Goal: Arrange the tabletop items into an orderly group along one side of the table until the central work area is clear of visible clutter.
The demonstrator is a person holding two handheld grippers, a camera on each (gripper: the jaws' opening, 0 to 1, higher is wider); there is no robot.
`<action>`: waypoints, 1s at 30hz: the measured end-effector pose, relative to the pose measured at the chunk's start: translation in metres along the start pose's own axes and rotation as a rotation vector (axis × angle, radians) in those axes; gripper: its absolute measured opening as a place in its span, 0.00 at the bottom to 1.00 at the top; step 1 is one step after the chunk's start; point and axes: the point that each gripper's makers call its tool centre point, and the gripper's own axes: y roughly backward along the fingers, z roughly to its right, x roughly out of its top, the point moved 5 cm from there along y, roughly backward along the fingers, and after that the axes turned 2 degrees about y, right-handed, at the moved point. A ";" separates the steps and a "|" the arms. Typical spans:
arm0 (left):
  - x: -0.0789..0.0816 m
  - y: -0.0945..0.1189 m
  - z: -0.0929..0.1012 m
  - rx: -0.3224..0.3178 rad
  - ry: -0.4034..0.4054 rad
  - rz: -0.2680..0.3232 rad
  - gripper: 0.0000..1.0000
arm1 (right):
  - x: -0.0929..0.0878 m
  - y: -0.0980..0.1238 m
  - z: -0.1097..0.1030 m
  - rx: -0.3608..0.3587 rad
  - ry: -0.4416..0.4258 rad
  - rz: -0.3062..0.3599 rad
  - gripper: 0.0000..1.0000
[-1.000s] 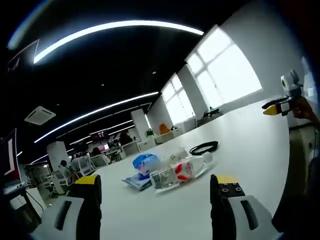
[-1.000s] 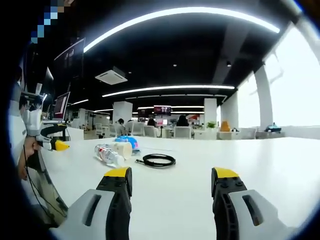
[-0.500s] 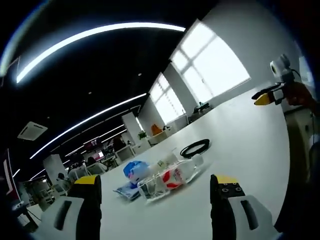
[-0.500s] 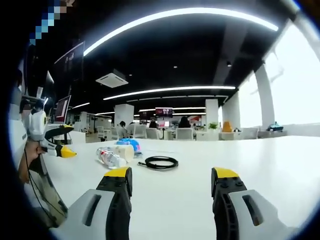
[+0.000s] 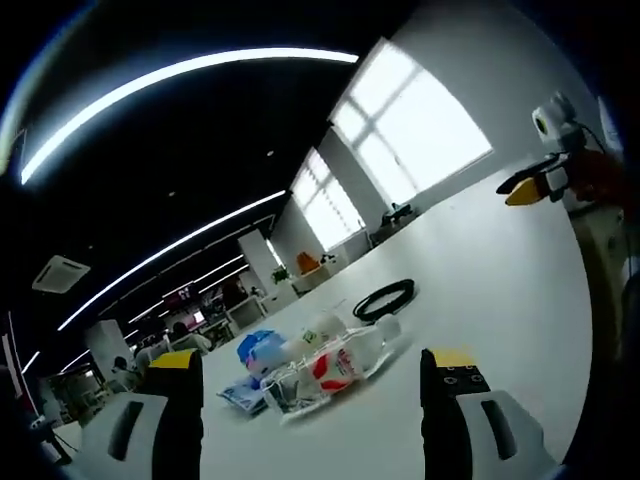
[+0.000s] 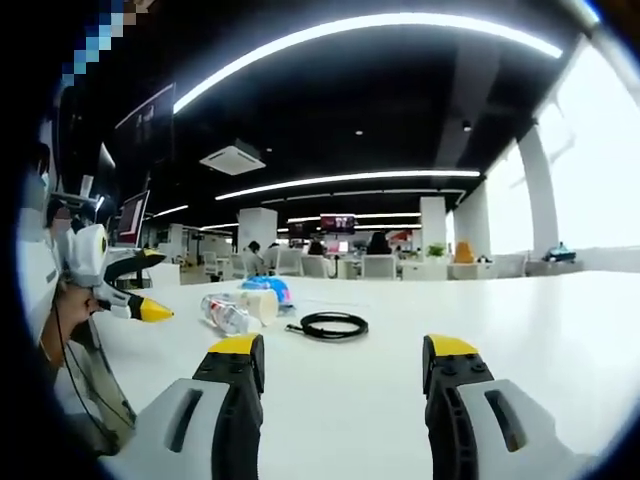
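Left tongs have closed in on the pile: bottle, blue pack, cable loom larger. Both tongs wide, holding nothing; right tongs hang back. Items sit mid-tabletop, clustered, probably awaiting a sweep aside. Bottle label red, unreadable.

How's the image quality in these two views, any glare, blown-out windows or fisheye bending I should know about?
Left gripper view: the windows are blown out to plain white, the ceiling light strip bends into an arc, and the whole scene sits tilted. Right gripper view: the window at the right edge is overexposed, the ceiling strip curves strongly, and the white table is evenly lit without harsh glare.
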 end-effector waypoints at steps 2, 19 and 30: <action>-0.001 -0.004 0.004 -0.020 0.016 -0.004 0.89 | 0.001 0.001 0.000 0.004 0.003 0.003 0.61; 0.007 -0.031 0.014 -0.020 -0.109 -0.018 0.88 | 0.004 0.006 0.005 -0.011 0.012 0.004 0.61; 0.016 -0.047 0.023 -0.021 -0.158 -0.001 0.88 | 0.009 0.006 0.001 0.001 0.058 0.004 0.61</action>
